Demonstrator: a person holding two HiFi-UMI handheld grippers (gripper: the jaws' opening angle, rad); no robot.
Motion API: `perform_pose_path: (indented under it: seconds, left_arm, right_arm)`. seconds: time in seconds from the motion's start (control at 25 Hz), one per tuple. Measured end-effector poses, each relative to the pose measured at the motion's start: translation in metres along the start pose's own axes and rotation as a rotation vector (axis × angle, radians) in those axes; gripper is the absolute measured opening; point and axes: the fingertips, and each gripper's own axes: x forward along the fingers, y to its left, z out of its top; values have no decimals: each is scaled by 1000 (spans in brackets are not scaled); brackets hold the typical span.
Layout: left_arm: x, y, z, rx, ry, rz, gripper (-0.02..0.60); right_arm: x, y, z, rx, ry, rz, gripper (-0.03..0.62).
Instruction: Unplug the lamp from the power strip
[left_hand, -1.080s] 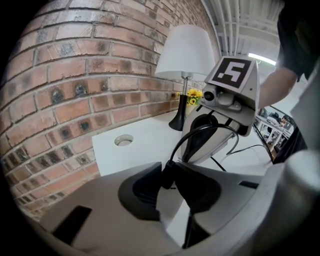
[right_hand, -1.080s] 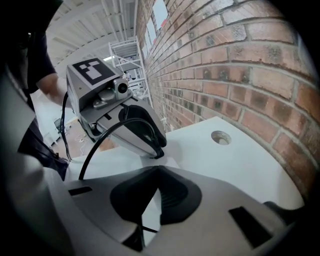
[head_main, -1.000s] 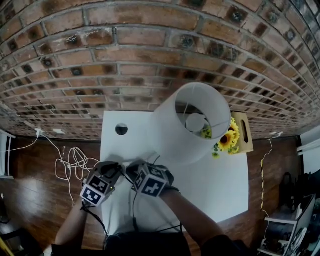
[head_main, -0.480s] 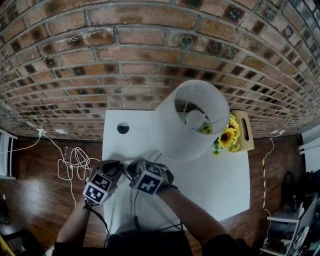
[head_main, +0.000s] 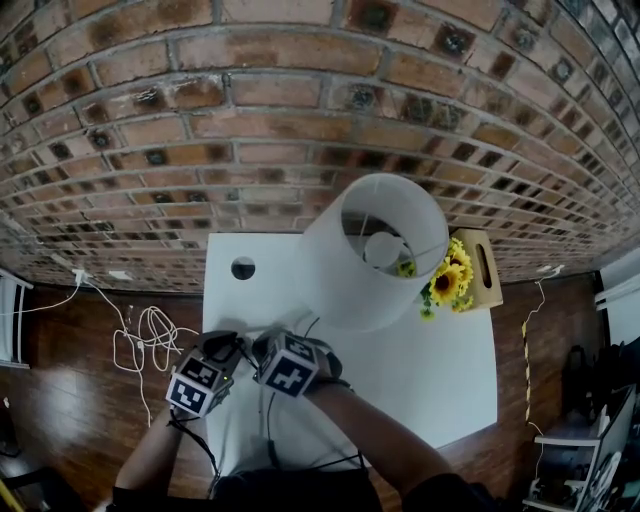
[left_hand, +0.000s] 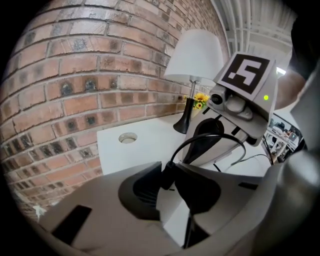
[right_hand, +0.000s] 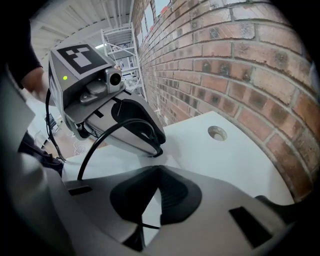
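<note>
The lamp with its white shade stands at the back of the white table. Both grippers meet tip to tip near the table's front left. My left gripper has the lamp's black plug between its pads, and its jaws are closing on it. The black cord arcs up from the plug towards the right. Under the plug lies what looks like the white power strip. My right gripper faces the left one, its pads meeting at the tips with nothing held.
Sunflowers and a wooden box stand beside the lamp at the back right. A round cable hole is at the table's back left. White cords lie on the wooden floor to the left. A brick wall rises behind.
Both grippers stay close together at the same spot on the table. Only the head view has shifted a little.
</note>
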Motion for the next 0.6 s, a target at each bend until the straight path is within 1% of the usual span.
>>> perform_pose_path:
  seconds: [0.08, 0.16, 0.24, 0.32, 0.44, 0.6]
  left_arm:
    - [1, -2, 1, 63, 18, -8, 104]
    - [1, -3, 1, 109, 32, -11, 103]
    - [1, -3, -2, 138, 42, 2, 103]
    - [1, -5, -3, 150, 39, 11, 101]
    - [-1, -4, 0, 123, 20, 9, 100]
    - [-3, 0, -1, 29, -7, -13, 100]
  right_arm:
    - [0, 0, 0, 14, 0, 10, 5]
    - [0, -1, 0, 8, 9, 15, 5]
    - [0, 0, 0, 3, 19, 25, 5]
    - [0, 0, 1, 9, 12, 34, 5]
    - [1, 0, 6, 8, -16, 32, 5]
    - [1, 1, 1, 31, 0, 33, 5]
